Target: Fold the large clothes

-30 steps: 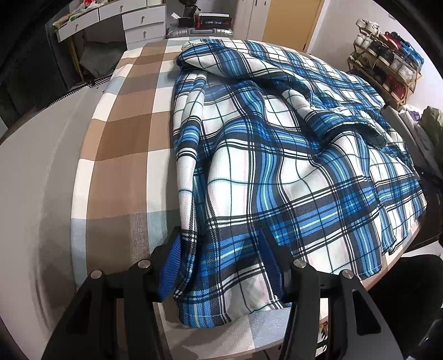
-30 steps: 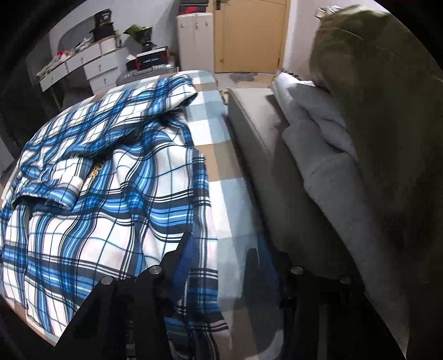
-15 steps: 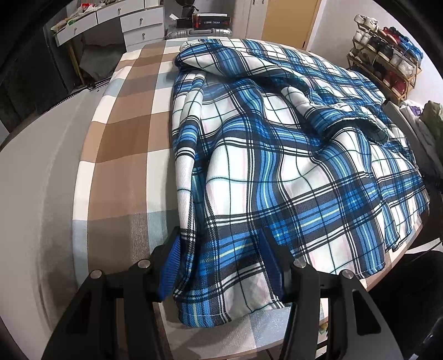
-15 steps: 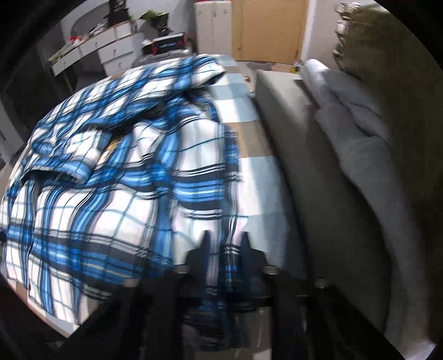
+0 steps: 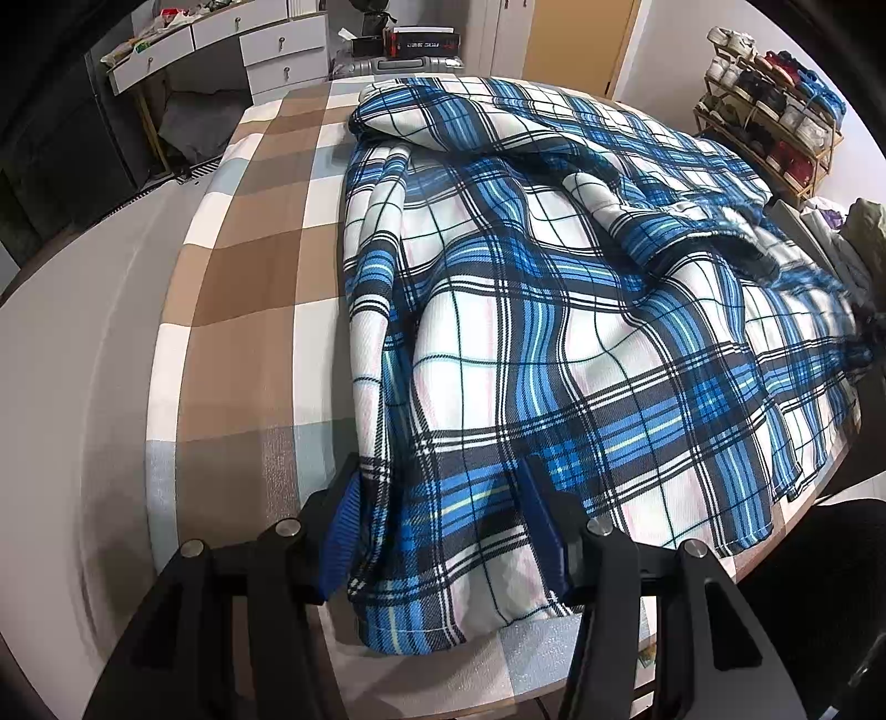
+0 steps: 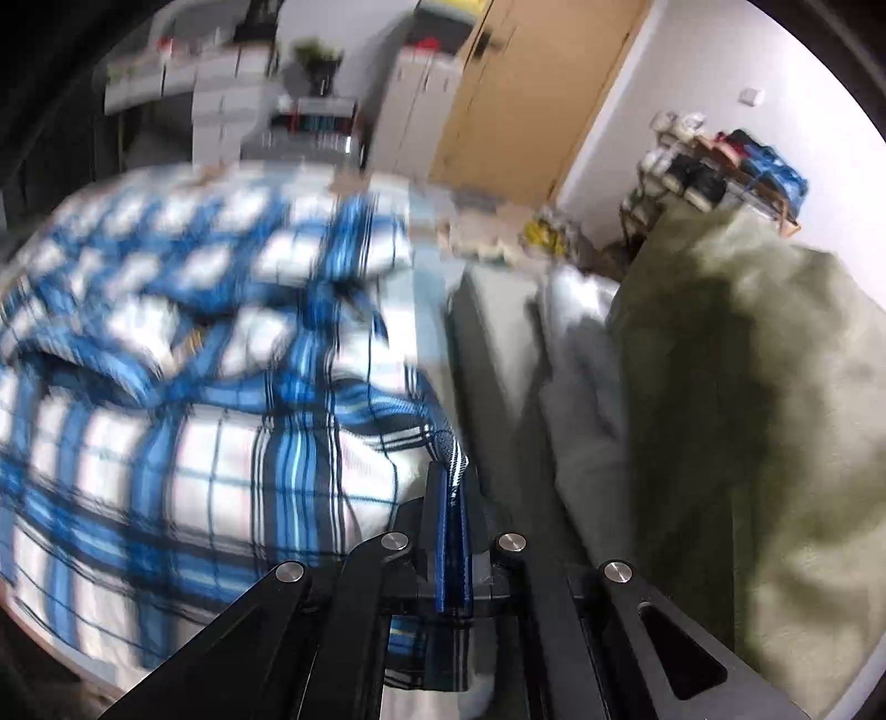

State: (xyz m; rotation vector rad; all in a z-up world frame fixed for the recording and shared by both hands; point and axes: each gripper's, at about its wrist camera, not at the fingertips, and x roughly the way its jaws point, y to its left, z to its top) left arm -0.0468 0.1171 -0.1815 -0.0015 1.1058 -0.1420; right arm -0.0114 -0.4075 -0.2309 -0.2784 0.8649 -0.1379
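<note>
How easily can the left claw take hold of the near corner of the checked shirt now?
Probably yes. The left claw stands open with the shirt corner already lying between its fingers, nothing covering it. Closing should be enough.

- A bedroom in a home is indicated.
- A bed (image 5: 238, 288) covered by a brown, white and grey checked sheet is seen.
- A white desk with drawers (image 5: 221, 41) is placed beyond the bed's far edge.
- A rack of shoes (image 5: 775, 99) is seen by the wall, near a wooden door (image 5: 576, 39).
</note>
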